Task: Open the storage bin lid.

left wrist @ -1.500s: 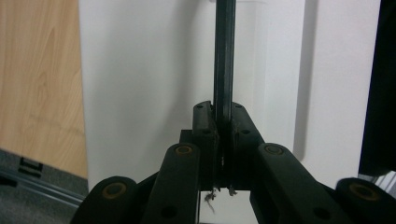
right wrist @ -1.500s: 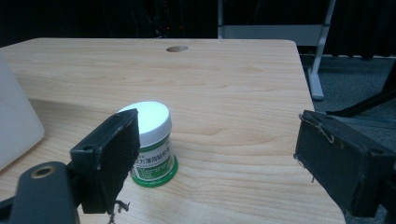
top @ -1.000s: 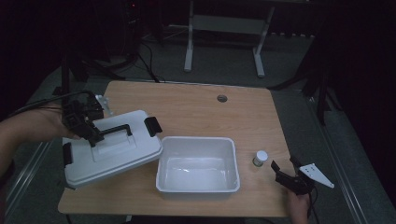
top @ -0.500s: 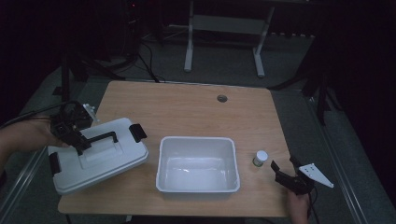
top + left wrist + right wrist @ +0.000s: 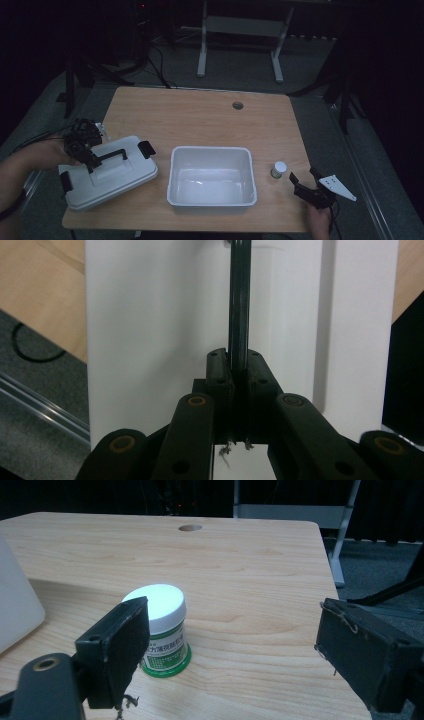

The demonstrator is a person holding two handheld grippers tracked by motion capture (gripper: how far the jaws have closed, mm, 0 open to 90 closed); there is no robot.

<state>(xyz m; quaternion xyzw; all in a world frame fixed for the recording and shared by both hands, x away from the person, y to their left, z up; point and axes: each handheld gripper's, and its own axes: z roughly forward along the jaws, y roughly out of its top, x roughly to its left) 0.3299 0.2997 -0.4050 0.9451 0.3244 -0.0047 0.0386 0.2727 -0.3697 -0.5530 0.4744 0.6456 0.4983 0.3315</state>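
Note:
A white box lid (image 5: pixel 105 175) with a black handle (image 5: pixel 111 156) and black latches lies on the table's front left corner. My left gripper (image 5: pixel 90 159) is shut on that handle; in the left gripper view the thin black handle bar (image 5: pixel 239 300) runs up between the closed jaws over the white lid (image 5: pixel 150 330). An open white bin (image 5: pixel 212 176) stands at the front middle. A small white-capped bottle (image 5: pixel 279 169) with a green label (image 5: pixel 162 630) stands right of the bin. My right gripper (image 5: pixel 305 181) stands open just in front of the bottle, with nothing between its fingers.
The wooden table (image 5: pixel 200 115) has a round cable hole (image 5: pixel 237 105) near its back edge. A desk frame (image 5: pixel 240 30) and cables stand on the dark floor behind. The table's right edge lies close to my right gripper.
My left gripper has carried the lid left and down, away from the bin, onto the table's front left corner. The right gripper has stayed put.

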